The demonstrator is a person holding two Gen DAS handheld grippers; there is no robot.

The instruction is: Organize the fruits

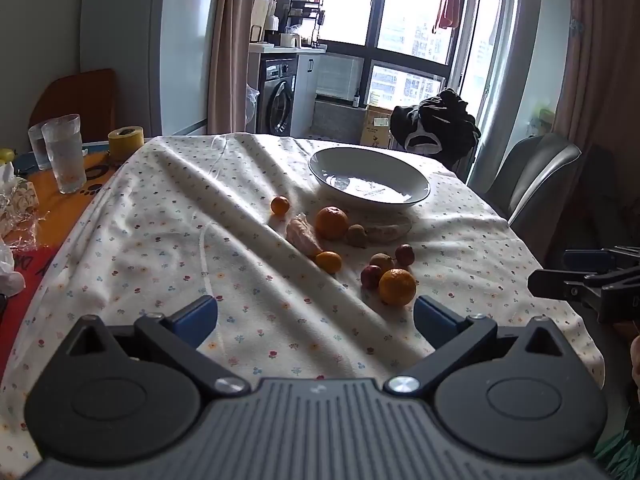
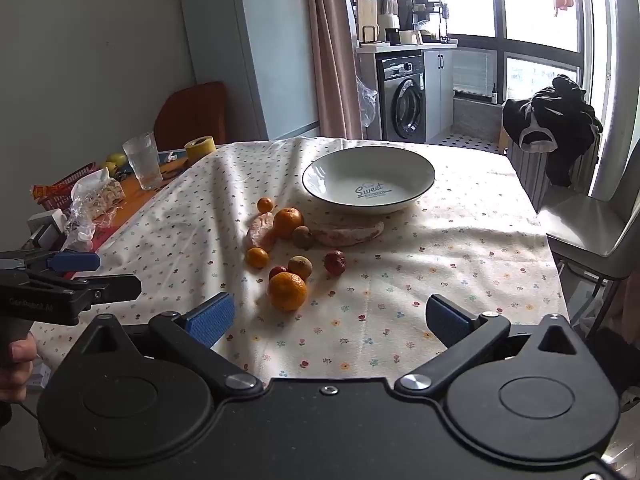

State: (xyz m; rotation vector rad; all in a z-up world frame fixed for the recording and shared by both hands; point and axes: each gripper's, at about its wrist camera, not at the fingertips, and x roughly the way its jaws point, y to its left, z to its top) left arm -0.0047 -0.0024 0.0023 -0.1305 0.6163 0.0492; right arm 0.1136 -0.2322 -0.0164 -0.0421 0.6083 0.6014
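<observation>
Covering most of the table, a floral tablecloth [image 2: 400, 280] is lying wrinkled, with bare orange tabletop showing at the far left. White bowl [image 2: 368, 184] printed "Sweet" is sitting empty toward the far side, fruit clustering just in front of it. Two peeled citrus pieces are lying there: a long one [image 2: 348, 236] touching the bowl's base, a rounder one [image 2: 260, 232] left of it. Nearest mandarin [image 2: 287, 290] is sitting closest to both grippers; second mandarin [image 2: 288, 222] is resting farther back. Three small kumquats, two brownish round fruits and two small red fruits are scattering between them. Left gripper [image 1: 316, 320] is hovering over the cloth, jaws apart, gripping nothing. Right gripper [image 2: 328, 320] is doing likewise, jaws wide, empty. Ribbed glass [image 2: 142, 160] and yellow tape roll [image 2: 200, 148] are standing at the left.
</observation>
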